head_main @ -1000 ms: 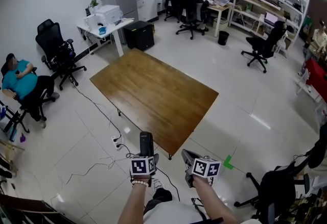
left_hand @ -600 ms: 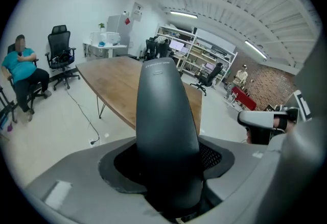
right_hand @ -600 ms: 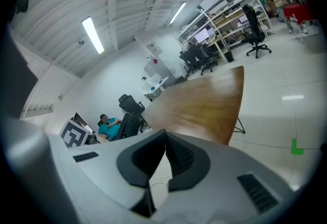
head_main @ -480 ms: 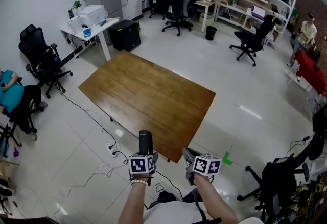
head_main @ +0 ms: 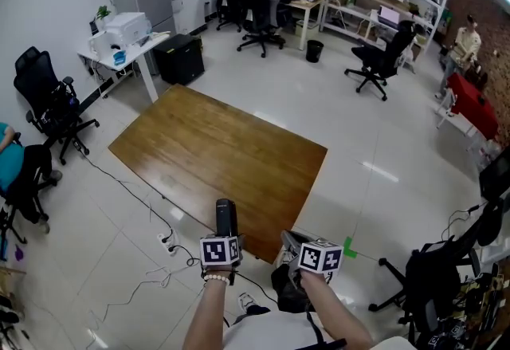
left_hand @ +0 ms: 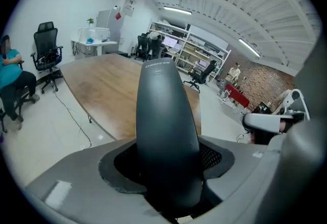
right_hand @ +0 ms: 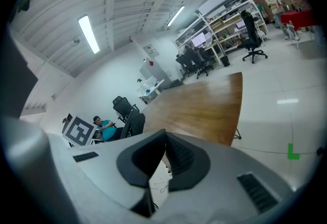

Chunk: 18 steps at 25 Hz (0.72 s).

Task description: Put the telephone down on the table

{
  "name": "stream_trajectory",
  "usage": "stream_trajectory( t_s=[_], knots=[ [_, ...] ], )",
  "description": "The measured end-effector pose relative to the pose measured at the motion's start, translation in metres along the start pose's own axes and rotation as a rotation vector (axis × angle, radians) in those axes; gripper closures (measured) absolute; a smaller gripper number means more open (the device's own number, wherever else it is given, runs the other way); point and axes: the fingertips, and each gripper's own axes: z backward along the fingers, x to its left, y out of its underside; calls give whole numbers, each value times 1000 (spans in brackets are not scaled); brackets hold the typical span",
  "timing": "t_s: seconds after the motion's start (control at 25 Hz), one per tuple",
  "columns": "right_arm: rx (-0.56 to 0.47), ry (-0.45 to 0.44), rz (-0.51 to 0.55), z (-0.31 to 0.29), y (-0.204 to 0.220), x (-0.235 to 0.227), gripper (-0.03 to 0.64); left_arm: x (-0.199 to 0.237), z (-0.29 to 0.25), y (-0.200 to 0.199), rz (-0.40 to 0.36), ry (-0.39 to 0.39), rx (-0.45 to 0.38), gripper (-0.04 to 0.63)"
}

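We look down on an office floor with a wooden desk (head_main: 215,151) set at an angle in the middle. 2 grippers sit side by side at the bottom of the head view.

The left gripper (head_main: 225,240) is clamped on a black phone (head_main: 226,215). The phone is a slim handset standing up out of the jaws, its rounded top pointing away from us. In the left gripper view the phone (left_hand: 166,116) fills the middle, with both jaws pressed against its lower sides and the desk stretching out beyond it. The phone is held in the air, not resting on the desk. In the head view its top end overlaps the desk's near edge.

The right gripper (head_main: 290,243) is just beside the left, over white floor tiles by the desk's near corner. In the right gripper view its jaws meet at the tips with nothing between them, and a thin slit lower down shows floor.

A green mark (head_main: 348,247) is on the floor to its right. Cables (head_main: 155,257) trail across the tiles to the left of the grippers. 1 person (left_hand: 9,65) in a teal top sits at the far left.
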Motion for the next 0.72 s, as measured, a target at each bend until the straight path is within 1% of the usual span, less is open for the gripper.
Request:
stream_trajectory(
  t_s=[0.24, 0.36, 0.56, 0.72],
  knots=[
    [-15, -23, 4, -21, -35, -18, 614, -9, -37, -33, -20, -13, 25, 298],
    [0, -47, 15, -37, -51, -23, 614, -12, -54, -50, -28, -21, 44, 298],
    [14, -66, 1, -61, -77, -40, 614, -13, -90, -64, -17, -44, 101, 298],
    [41, -75, -28, -78, -84, -60, 614, -6, -121, -71, 8, -82, 145, 299]
  ],
)
